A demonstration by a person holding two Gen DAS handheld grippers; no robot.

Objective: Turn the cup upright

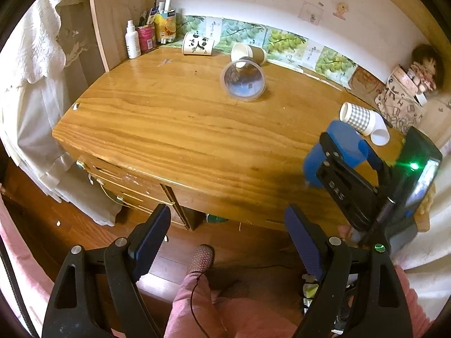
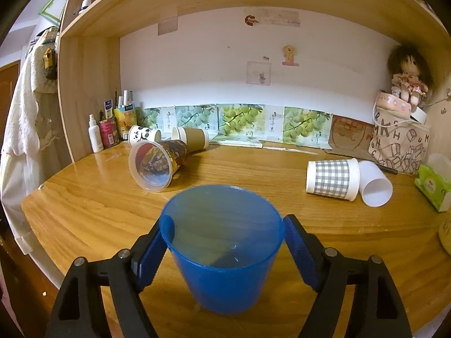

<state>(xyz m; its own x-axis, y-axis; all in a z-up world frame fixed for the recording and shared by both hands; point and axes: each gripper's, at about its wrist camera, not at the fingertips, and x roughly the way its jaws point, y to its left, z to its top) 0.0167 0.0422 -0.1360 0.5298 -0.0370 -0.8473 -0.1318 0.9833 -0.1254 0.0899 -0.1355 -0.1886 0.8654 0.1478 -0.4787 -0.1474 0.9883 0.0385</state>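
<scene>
A blue plastic cup (image 2: pixel 222 253) stands upright, mouth up, between the fingers of my right gripper (image 2: pixel 225 253), which is shut on its sides near the desk's front edge. The cup (image 1: pixel 341 146) and the right gripper (image 1: pixel 332 166) also show at the right of the left wrist view. My left gripper (image 1: pixel 225 242) is open and empty, held off the front of the desk above the floor. Other cups lie on their sides: a clear printed one (image 2: pixel 157 166), a brown one (image 2: pixel 191 139), a panda one (image 2: pixel 142 135), a checked one (image 2: pixel 332 178) and a white one (image 2: pixel 375 187).
The wooden desk (image 2: pixel 84 197) has a shelf above. Bottles and a pen holder (image 2: pixel 110 129) stand at the back left. A printed bag (image 2: pixel 400 146) with a doll on it and a green tissue pack (image 2: pixel 434 183) sit at the right.
</scene>
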